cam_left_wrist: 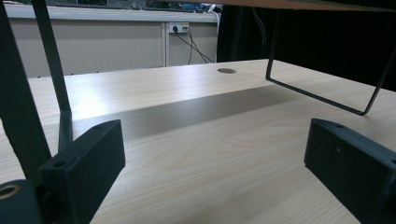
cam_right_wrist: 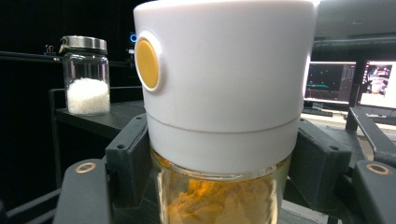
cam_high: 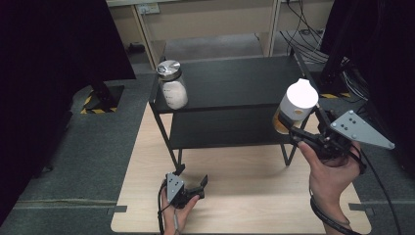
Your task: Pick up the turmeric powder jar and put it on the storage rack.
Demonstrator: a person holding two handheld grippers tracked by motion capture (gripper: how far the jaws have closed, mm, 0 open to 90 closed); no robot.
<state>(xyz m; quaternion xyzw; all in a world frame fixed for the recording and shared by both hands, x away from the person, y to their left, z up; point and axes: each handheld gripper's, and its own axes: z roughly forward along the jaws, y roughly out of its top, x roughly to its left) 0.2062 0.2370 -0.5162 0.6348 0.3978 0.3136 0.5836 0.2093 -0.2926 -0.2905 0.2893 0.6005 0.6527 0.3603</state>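
Near the table's front edge, the left gripper [cam_high: 193, 188] rested with jaws wide apart, holding nothing, apparently waiting. The right gripper [cam_high: 293, 131] clamped the white-capped spice jar [cam_high: 297, 105] by its glass body, upright at the rack's [cam_high: 230, 83] right end, probably for shelving. At the top shelf's left corner stood a salt jar [cam_high: 172, 84].

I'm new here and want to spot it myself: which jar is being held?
Find the black shelf on the wooden table. At its right end, the right gripper is shut on a jar of orange powder. Its tall white cap sets it apart from the metal-lidded jar of white grains at the left.
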